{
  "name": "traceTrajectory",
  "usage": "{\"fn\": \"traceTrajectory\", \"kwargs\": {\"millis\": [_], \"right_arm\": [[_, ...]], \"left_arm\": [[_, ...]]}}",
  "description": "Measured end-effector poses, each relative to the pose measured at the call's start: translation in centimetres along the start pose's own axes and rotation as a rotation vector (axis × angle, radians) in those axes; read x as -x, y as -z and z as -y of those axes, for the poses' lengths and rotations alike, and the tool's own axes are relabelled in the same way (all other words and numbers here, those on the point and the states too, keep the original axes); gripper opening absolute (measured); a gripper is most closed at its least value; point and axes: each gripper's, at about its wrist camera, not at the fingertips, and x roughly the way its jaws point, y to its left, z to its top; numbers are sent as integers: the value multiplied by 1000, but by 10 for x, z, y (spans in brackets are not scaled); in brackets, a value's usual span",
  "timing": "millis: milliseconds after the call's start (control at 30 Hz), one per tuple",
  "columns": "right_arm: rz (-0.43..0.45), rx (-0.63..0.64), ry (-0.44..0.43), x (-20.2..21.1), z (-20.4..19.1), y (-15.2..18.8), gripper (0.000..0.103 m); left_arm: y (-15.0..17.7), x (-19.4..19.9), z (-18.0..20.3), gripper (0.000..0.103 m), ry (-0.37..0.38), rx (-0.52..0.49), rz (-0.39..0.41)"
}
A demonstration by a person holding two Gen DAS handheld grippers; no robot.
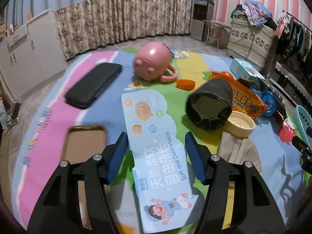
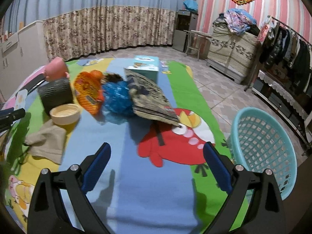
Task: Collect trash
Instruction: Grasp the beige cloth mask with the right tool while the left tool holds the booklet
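Left gripper: nearest element of the left view; its 2 blue-padded jaws stand spread and hold nothing.
Paper wrapper: long light-blue printed sheet lying flat on the play mat, directly between and beneath the spread left jaws. Its long axis runs away from the camera, roughly parallel to the fingers, so a closing pinch would meet its 2 long edges. Whether the pads touch it cannot be told.
Right gripper: jaws likewise spread and empty, over bare mat; the wrapper shows only as a sliver at the far left of that view, so the left gripper is judged the nearer one.
Basket: turquoise mesh tub at the mat's right edge, just right of the right gripper and well apart from the wrapper; judged the likely receptacle.
Beige cloth: just right of the wrapper.
Brown tray: just left of the wrapper.
Black cylinder: tipped on its side, right of the wrapper's far end, a cream bowl touching it.
Orange snack bag: beyond the cylinder, with crumpled blue plastic beside it.
Black case: left of the wrapper's far end.
Pink mug: farthest, on its side beyond the wrapper.
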Motion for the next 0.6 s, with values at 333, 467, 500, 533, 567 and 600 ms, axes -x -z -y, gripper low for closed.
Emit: {"fn": "traceTrajectory", "kwargs": {"millis": [333,467,500,533,567,600], "right_arm": [[-37,103,-165,-12,-94,0,93],[-88,122,-173,-26,-116,0,93],[-109,119,-173,-31,-118,-1,93],[-135,116,-177,-37,-120,-1,93],[-148,112,-185,-39,-120,-1,93],[-156,105,-194,-41,-117,-3,92]], "left_arm": [[19,36,-61,59,-117,14,66],[25,46,-77,59,-133,21,82],[26,49,-79,59,-136,23,88],[27,50,-81,59,-138,27,94],[28,52,-84,59,-136,33,101],[29,54,-87,59,-133,39,106]]}}
